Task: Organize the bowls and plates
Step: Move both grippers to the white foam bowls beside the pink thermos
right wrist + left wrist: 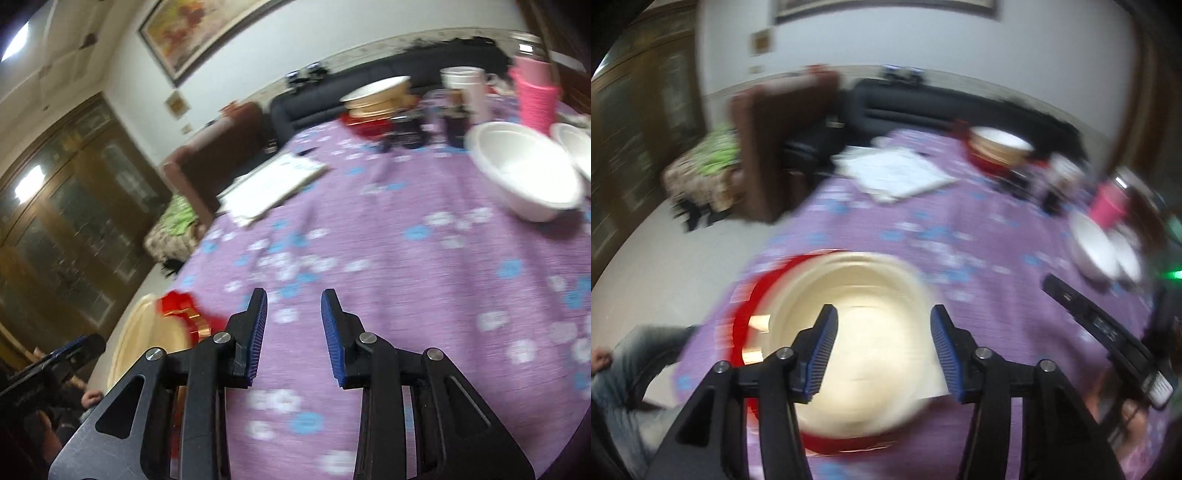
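A cream plate [857, 332] rests on a red plate [746, 325] near the table's front edge. My left gripper [884, 314] hovers above it, open, with nothing between its blue pads. In the right wrist view that cream plate [147, 339] and red plate [177, 299] show at the lower left. My right gripper [294, 299] stands open over the bare purple tablecloth [406, 277], holding nothing. A white bowl [524, 170] sits at the far right with a second white bowl [576, 147] beside it. These white bowls [1100, 247] also show in the left wrist view.
A cream bowl stacked in a red bowl [997, 151] stands at the back, next to a pink cup [1108, 203], a white mug [465, 88] and dark jars [406, 133]. White papers [897, 173] lie at the back left. A brown chair [768, 147] and a black sofa [960, 107] stand beyond.
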Available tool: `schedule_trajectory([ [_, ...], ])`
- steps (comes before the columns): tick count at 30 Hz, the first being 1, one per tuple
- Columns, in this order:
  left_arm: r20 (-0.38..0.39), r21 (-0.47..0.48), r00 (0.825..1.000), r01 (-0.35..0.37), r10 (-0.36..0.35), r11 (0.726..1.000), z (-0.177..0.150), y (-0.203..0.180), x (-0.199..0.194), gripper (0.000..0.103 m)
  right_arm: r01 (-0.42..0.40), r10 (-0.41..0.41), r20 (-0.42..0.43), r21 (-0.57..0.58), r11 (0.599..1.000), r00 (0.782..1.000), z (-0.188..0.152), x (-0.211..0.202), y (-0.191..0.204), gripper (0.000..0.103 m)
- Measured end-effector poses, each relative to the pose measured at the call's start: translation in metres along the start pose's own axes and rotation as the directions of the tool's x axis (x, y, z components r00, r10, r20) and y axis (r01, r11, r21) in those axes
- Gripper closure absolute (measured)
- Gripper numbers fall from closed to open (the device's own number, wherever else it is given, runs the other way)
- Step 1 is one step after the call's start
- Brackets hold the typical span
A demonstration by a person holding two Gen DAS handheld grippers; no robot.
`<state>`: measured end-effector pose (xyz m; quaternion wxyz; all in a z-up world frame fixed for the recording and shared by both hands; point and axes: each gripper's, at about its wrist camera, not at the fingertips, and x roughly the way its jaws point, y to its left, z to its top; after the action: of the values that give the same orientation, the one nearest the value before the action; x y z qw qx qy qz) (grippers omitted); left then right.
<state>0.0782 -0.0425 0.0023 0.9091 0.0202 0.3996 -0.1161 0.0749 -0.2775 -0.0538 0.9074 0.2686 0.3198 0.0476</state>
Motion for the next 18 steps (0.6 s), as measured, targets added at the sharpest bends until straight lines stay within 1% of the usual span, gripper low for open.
schedule_trajectory([
  [1, -0.022, 0.045, 0.999, 0.037, -0.036, 0.998, 0.002, -0.024, 0.008, 0.047, 0.02, -0.02, 0.005, 0.017, 1.0, 1.0, 0.004, -0.006, -0.014, 0.072],
  [2, -0.037, 0.07, 0.998, 0.061, -0.058, 0.996, 0.003, -0.038, 0.012, 0.047, 0.042, -0.043, 0.011, 0.036, 0.998, 0.999, 0.008, -0.012, -0.029, 0.072],
  [3, -0.066, 0.111, 0.993, 0.103, -0.096, 0.989, 0.004, -0.062, 0.02, 0.047, 0.065, -0.066, 0.019, 0.059, 0.996, 0.998, 0.012, -0.02, -0.045, 0.072],
  [5, -0.104, 0.163, 0.986, 0.143, -0.127, 0.976, 0.003, -0.097, 0.032, 0.047, 0.098, -0.102, 0.03, 0.102, 0.99, 0.994, 0.019, -0.033, -0.074, 0.073],
  [7, -0.132, 0.226, 0.98, 0.178, -0.151, 0.958, 0.003, -0.137, 0.046, 0.047, 0.142, -0.152, 0.049, 0.168, 0.976, 0.987, 0.027, -0.053, -0.116, 0.073],
  [9, -0.164, 0.257, 0.971, 0.21, -0.172, 0.943, 0.003, -0.163, 0.055, 0.047, 0.168, -0.186, 0.06, 0.227, 0.959, 0.981, 0.033, -0.069, -0.149, 0.073],
  [11, -0.204, 0.291, 0.957, 0.258, -0.204, 0.921, 0.005, -0.188, 0.064, 0.047, 0.182, -0.214, 0.072, 0.314, 0.932, 0.974, 0.039, -0.089, -0.19, 0.073],
  [13, -0.22, 0.309, 0.952, 0.276, -0.213, 0.91, 0.009, -0.205, 0.068, 0.047, 0.185, -0.238, 0.087, 0.398, 0.898, 0.967, 0.042, -0.107, -0.223, 0.073],
  [15, -0.212, 0.331, 0.95, 0.289, -0.227, 0.898, 0.018, -0.224, 0.07, 0.047, 0.167, -0.248, 0.115, 0.471, 0.866, 0.962, 0.045, -0.123, -0.25, 0.073],
  [17, -0.2, 0.341, 0.952, 0.288, -0.23, 0.895, 0.028, -0.238, 0.073, 0.047, 0.128, -0.244, 0.145, 0.548, 0.827, 0.959, 0.047, -0.135, -0.276, 0.073],
  [18, -0.199, 0.336, 0.951, 0.294, -0.237, 0.895, 0.033, -0.243, 0.076, 0.047, 0.104, -0.234, 0.155, 0.58, 0.808, 0.96, 0.048, -0.138, -0.286, 0.071],
])
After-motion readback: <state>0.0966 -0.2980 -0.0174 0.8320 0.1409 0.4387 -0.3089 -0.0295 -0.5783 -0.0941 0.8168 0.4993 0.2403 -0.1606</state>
